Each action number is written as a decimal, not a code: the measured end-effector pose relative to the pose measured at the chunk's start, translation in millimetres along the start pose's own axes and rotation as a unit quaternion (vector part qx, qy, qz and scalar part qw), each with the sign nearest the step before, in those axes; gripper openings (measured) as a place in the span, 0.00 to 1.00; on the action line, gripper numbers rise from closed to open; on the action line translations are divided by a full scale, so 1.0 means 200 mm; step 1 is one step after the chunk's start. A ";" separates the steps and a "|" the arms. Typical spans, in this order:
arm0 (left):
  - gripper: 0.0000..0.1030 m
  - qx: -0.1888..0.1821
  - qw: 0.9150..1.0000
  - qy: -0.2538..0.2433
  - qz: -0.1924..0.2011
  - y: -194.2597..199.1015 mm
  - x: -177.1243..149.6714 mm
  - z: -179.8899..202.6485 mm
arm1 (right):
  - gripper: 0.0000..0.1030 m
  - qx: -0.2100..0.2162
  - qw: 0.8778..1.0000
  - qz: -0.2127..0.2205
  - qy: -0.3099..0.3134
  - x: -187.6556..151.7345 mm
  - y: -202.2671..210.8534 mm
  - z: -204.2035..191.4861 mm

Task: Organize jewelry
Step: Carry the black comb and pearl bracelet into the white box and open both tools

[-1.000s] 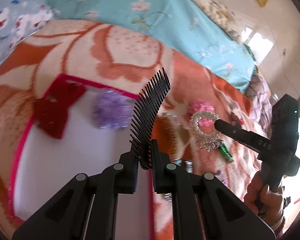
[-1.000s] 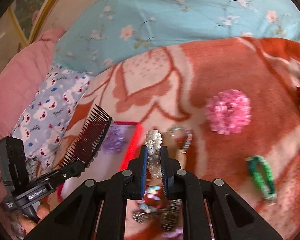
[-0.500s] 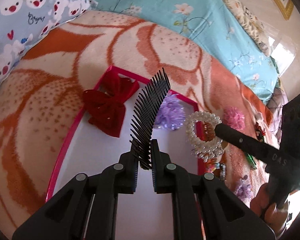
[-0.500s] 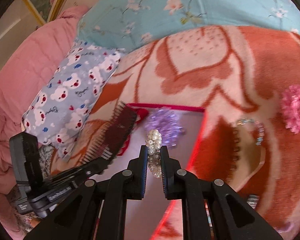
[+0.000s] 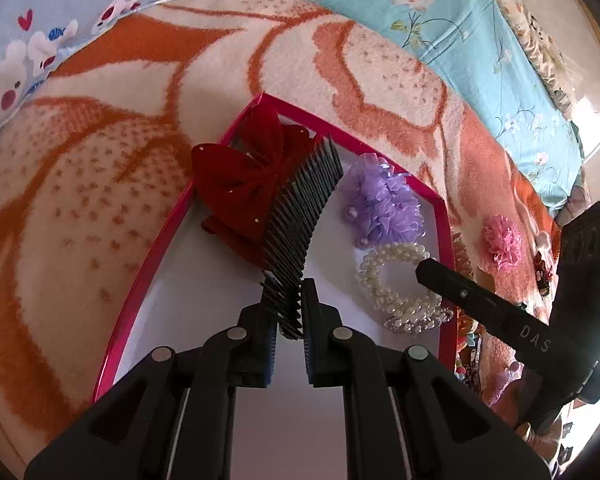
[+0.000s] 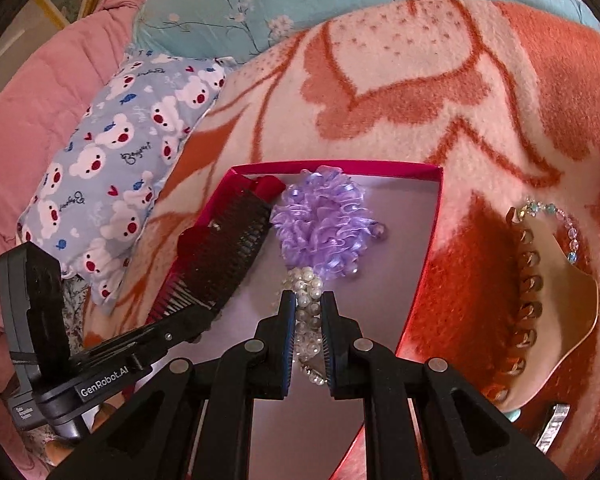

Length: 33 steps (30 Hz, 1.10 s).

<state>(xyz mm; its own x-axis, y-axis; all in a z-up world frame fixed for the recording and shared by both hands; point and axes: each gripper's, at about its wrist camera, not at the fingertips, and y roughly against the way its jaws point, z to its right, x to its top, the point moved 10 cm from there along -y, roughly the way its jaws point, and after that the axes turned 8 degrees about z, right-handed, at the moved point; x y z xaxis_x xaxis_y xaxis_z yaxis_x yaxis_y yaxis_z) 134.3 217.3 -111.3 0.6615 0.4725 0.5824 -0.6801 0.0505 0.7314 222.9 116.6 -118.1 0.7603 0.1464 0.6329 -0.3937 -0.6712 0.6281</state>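
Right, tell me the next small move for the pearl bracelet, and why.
Probably lower it a little and open the jaws: the right gripper holds the pearl bracelet over bare floor of the pink-rimmed box, beside the purple scrunchie.

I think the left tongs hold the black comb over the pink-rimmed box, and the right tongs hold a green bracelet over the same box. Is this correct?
Not quite. The right tongs hold a white pearl bracelet, not a green one; the right wrist view shows the pearls between the pads. The rest stands: the left tongs hold the black comb over the pink-rimmed box.
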 end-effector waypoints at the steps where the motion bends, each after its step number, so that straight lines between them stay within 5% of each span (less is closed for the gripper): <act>1: 0.09 0.000 1.000 0.001 -0.002 0.00 0.00 0.00 | 0.11 -0.001 1.000 0.000 0.001 0.00 0.00 0.00; 14: 0.09 0.009 1.000 0.002 -0.010 -0.01 0.00 -0.02 | 0.18 -0.007 1.000 -0.014 0.000 -0.03 -0.04 0.03; 19: 0.10 0.013 1.000 -0.006 -0.007 0.00 0.00 -0.01 | 0.40 -0.002 1.000 -0.010 -0.001 -0.01 -0.02 0.01; 23: 0.27 0.018 1.000 -0.003 -0.004 0.02 0.00 -0.02 | 0.41 0.002 1.000 -0.004 0.002 0.00 0.02 -0.01; 33: 0.33 0.014 1.000 -0.003 0.011 0.14 0.01 -0.01 | 0.41 0.007 1.000 0.016 0.001 0.03 0.18 -0.02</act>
<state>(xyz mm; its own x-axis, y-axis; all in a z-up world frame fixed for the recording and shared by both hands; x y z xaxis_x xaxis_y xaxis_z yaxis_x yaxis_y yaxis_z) 116.2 222.2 -90.2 0.6480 0.4682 0.6007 -0.6856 0.0153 0.7278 212.2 95.9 -89.8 0.7462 0.1268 0.6536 -0.4098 -0.6861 0.6010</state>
